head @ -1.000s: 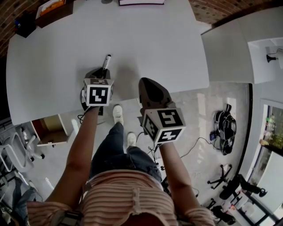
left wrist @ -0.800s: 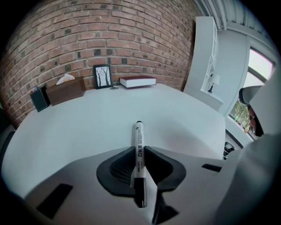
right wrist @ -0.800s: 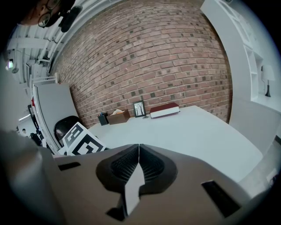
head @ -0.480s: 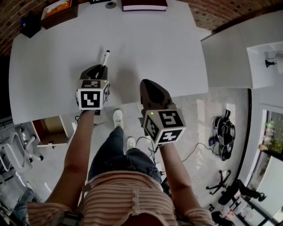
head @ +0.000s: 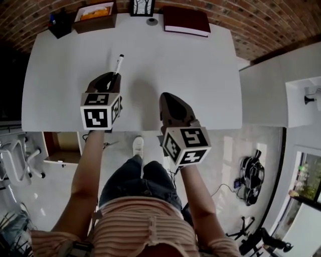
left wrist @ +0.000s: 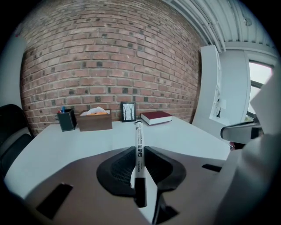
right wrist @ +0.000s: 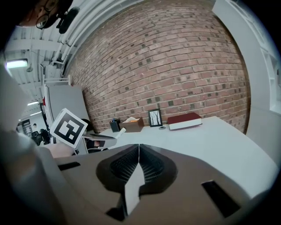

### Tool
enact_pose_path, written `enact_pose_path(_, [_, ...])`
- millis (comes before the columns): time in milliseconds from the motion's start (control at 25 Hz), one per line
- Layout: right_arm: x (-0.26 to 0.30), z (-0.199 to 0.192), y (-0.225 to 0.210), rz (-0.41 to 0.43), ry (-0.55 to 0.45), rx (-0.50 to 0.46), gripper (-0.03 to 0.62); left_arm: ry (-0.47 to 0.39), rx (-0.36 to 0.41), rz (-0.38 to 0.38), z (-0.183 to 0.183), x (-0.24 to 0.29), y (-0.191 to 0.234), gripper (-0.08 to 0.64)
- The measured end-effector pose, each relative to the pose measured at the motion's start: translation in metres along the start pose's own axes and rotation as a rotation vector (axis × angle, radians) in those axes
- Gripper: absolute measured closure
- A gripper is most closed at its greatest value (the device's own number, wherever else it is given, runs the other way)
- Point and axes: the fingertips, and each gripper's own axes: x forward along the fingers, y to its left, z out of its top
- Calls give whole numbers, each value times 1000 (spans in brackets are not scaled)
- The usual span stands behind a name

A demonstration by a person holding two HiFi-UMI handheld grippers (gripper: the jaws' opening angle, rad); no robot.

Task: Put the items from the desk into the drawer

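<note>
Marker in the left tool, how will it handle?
The marker looks rigid and light; sag unlikely. It juts past the left tool, so a bump may pivot it. Round barrel probably rolls on the desk.

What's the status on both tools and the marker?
Left tool shut on marker, held above desk. Right tool shut, empty. Book, tissue box at far edge, not in the way.

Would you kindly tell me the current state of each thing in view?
White marker pen: gripped, held above the white desk.
Left gripper: shut on the marker pen.
Right gripper: shut, empty.
Dark red hardcover book: closed, lying flat.
Brown wooden tissue box: tissue poking out.
Black-framed picture: standing upright.
</note>
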Motion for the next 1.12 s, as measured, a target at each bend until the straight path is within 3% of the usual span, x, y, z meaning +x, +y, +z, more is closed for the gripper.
enact_pose_path(200, [24, 3, 30, 88, 14, -38, 575, -41, -56, 73, 4, -28, 38, 491])
enact_pose_path(600, [57, 14, 100, 332, 47, -130, 575, -136, -181, 302, -6, -121, 103, 491])
enact_pose_path(720, [57, 9, 125, 420, 73, -162, 575, -155, -248, 375, -19, -153, 115, 491])
enact_pose_path(1120, [46, -36, 201, 671, 174, -239, 574, -116, -367, 642, -99, -252, 138, 491])
